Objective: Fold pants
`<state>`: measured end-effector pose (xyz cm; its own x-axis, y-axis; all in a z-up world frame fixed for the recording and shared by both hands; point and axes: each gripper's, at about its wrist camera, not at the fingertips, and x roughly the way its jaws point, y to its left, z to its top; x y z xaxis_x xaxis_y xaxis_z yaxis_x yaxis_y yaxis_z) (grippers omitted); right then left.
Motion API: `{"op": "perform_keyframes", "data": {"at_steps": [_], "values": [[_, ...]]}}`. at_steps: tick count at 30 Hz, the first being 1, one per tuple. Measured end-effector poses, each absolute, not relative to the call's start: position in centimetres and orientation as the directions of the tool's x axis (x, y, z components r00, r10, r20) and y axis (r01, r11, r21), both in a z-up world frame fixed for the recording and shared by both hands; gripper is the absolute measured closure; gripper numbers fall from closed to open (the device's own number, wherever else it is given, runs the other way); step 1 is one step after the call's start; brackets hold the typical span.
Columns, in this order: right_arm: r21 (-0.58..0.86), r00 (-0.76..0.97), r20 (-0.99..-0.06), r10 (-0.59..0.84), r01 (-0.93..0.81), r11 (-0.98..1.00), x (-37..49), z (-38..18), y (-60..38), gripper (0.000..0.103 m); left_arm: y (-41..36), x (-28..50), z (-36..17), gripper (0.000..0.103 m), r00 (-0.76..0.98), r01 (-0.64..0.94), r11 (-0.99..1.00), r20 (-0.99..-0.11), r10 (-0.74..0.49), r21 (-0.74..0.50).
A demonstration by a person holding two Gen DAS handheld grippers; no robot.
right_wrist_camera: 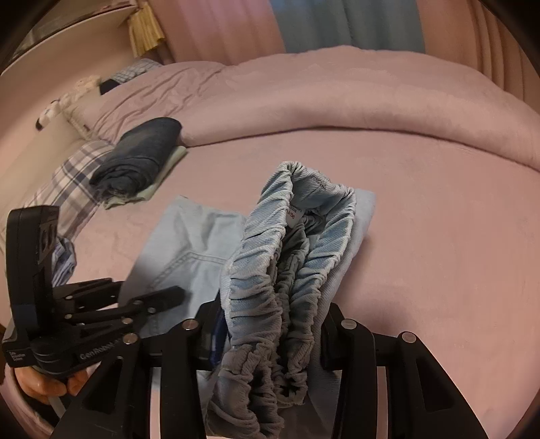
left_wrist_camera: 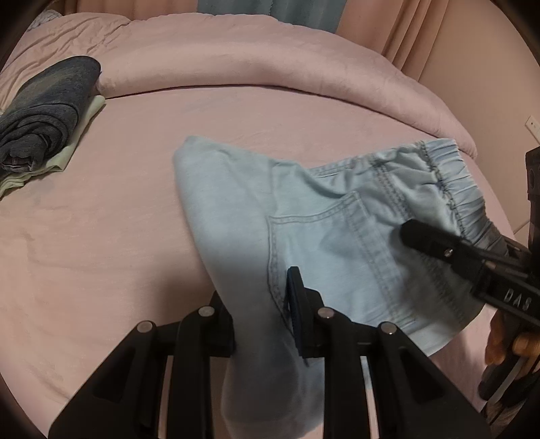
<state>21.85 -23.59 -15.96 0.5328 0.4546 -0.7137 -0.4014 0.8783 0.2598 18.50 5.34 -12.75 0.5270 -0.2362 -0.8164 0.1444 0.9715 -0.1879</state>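
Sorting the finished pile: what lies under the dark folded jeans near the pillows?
Under the dark folded jeans a pale green folded garment pokes out along the edges, lying on the pink sheet. Most of it is covered, so its type stays unknown.

A pink-sheeted bed (left_wrist_camera: 101, 236) fills the room, its duvet (left_wrist_camera: 253, 57) rolled along the far side; pink curtains (right_wrist_camera: 219, 30) hang behind.
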Motion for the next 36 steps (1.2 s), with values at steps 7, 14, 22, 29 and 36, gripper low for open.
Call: {"op": "perform_keyframes", "data": {"at_steps": [7,14,22,29,36], "values": [[0.288,0.511,-0.74,0.437,-0.348,0.892,22.8,-17.5,-24.8,0.053,6.3,18.6,-13.2,0.073,0.522,0.135,0.973,-0.822,-0.23,-0.186],[0.291,0.485,-0.772,0.411,-0.306,0.906,23.2,-18.6,-25.8,0.042,6.6,18.6,-13.5,0.063,0.522,0.125,0.979,-0.828,-0.205,-0.164],[0.291,0.476,-0.785,0.396,-0.281,0.915,23.1,-18.9,-26.9,0.036,7.2,17.9,-13.7,0.051,0.528,0.097,0.987,-0.834,-0.158,-0.125],[0.277,0.487,-0.788,0.377,-0.266,0.923,22.1,-18.4,-28.0,0.034,7.6,16.8,-13.6,0.046,0.527,0.089,0.992,-0.841,-0.123,-0.09],[0.229,0.488,-0.81,0.325,-0.246,0.942,21.7,-19.2,-28.5,0.031,7.7,17.0,-14.6,0.042,0.516,0.082,0.994,-0.851,-0.099,-0.066]]}}
